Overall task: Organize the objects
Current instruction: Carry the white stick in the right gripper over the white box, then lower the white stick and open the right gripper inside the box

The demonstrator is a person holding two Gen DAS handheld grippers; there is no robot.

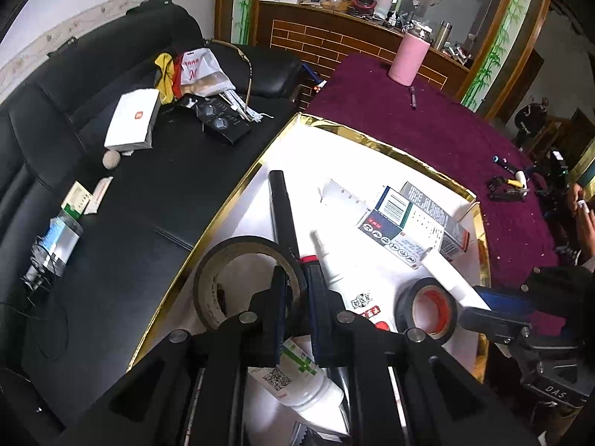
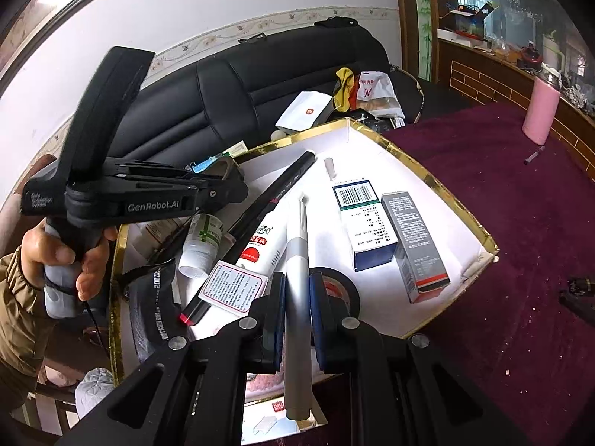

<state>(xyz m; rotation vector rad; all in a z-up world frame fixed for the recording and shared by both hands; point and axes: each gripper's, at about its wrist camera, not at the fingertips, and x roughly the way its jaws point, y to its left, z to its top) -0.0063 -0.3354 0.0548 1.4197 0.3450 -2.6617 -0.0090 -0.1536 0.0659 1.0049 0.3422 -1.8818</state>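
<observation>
Tools first: the right tool (image 2: 297, 297) is clamped on a silver-and-white pen (image 2: 297, 278), its blue pads pressing the barrel on both sides, the pen running lengthwise between the fingers with its tip over the gold-rimmed white box (image 2: 487, 247). The left tool (image 1: 297, 293) is closed on the wall of a large roll of black tape (image 1: 208, 278), one finger inside the ring and one outside; that roll sits at the box's near-left edge. A person's hand (image 2: 63, 256) holds the left tool's handle, seen from the right wrist camera. Directly under the left tool, inside the box, lies a white bottle with a green cross label (image 1: 297, 379). Near the box's near-right side sits a smaller roll of black tape with a red core (image 1: 427, 308). A long black marker (image 1: 282, 208) lies diagonally in the middle of the box, with a white tube (image 2: 267, 245) just beside it. Toward the box's far side lie a blue-and-white carton with a barcode (image 2: 364, 219) and a grey carton (image 2: 412, 245), side by side. The box rests on a worktop covered in purple cloth (image 1: 427, 130). Well beyond the box on that cloth stands a pink tumbler (image 1: 407, 61). Left of the box is a black sofa (image 1: 111, 186) carrying a white carton (image 1: 132, 119) and other loose items.
</observation>
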